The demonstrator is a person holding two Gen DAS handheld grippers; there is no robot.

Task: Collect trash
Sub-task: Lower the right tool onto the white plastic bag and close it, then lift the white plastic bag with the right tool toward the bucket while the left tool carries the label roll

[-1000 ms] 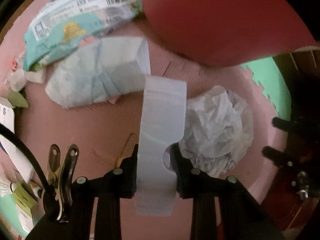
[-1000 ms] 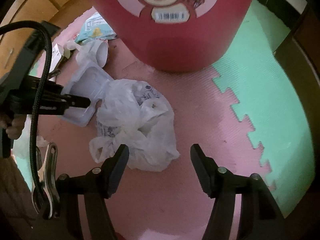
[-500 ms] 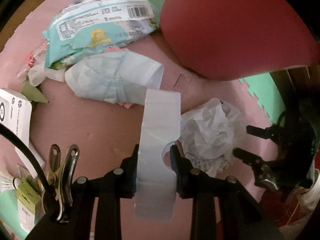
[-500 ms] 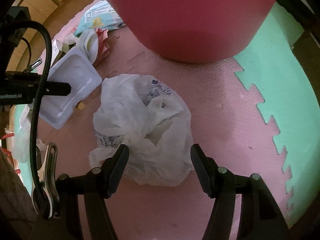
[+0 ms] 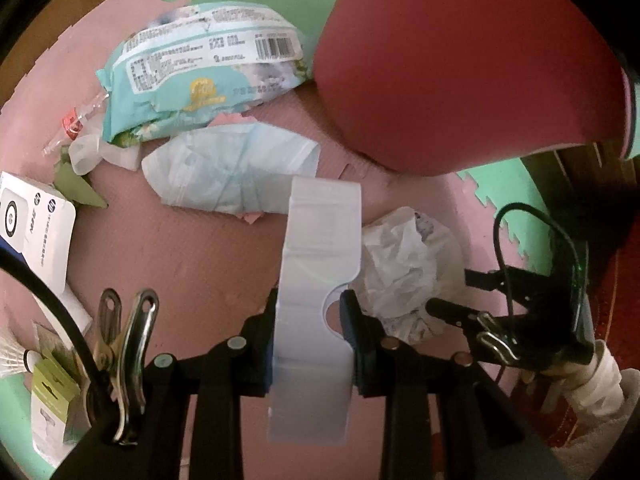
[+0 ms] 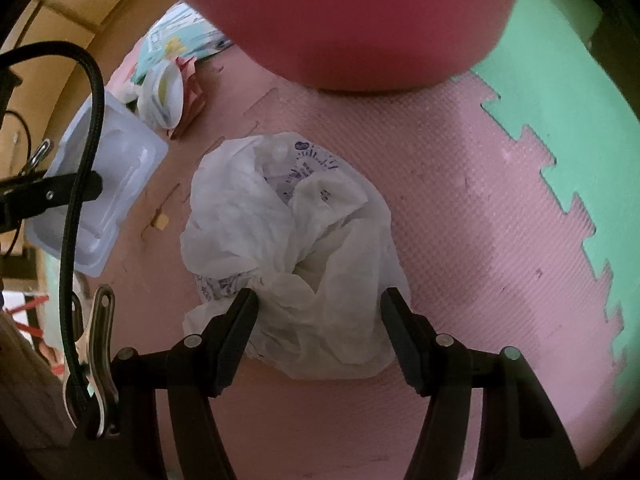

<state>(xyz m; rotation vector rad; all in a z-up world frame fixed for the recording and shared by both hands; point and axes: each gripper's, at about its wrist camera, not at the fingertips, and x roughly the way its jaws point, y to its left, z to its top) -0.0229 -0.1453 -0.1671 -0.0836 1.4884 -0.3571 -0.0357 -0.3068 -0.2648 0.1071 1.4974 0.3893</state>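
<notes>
Right wrist view: my right gripper (image 6: 318, 320) has dropped closer, jaws just narrowing but loose around the crumpled bag (image 6: 288, 248); red bin (image 6: 352, 20) at 12 o'clock. My left gripper (image 5: 310, 320), lifted higher, clamps the plastic tray (image 5: 320, 280).

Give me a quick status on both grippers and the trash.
Left hand-held gripper shut on plastic tray. Right hand-held gripper open, straddling crumpled plastic bag. Red bin just ahead, path unobstructed.
</notes>
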